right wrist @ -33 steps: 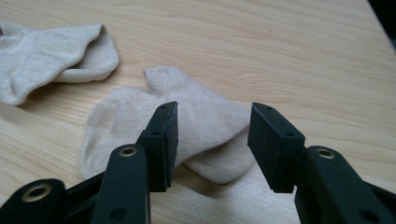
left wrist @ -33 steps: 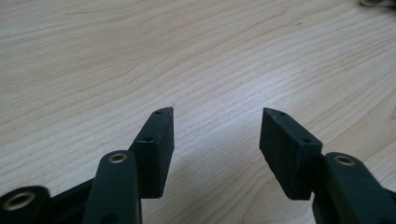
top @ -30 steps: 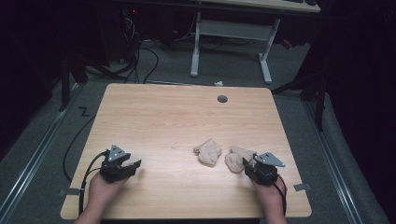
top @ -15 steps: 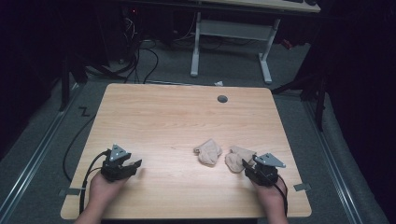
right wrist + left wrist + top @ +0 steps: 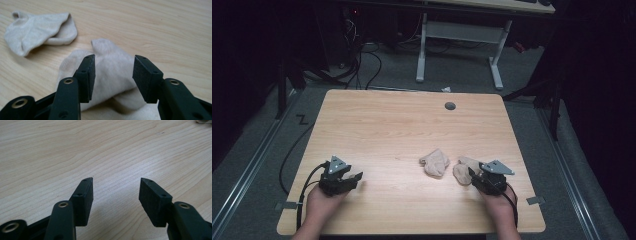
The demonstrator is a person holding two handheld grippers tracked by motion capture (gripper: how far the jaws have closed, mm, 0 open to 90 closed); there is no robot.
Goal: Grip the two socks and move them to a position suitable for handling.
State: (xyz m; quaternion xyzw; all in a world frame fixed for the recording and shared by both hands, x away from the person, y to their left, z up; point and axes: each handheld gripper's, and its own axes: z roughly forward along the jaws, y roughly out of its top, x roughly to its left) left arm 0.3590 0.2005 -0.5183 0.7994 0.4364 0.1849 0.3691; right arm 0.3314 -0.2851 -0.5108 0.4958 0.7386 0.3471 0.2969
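Note:
Two beige socks lie on the wooden table [image 5: 387,125] at the front right. The near sock [image 5: 461,171] [image 5: 112,72] is crumpled right in front of my right gripper [image 5: 472,175] [image 5: 113,67], whose open jaws straddle it just above the fabric. The second sock [image 5: 435,162] [image 5: 37,32] lies folded a little to the left of it. My left gripper [image 5: 354,179] [image 5: 116,191] rests low at the front left, open over bare wood, far from both socks.
A round grey grommet [image 5: 450,106] sits near the table's far edge. Cables [image 5: 299,187] trail off the front left corner. Behind the table stands a white desk frame [image 5: 457,45] on a grey floor.

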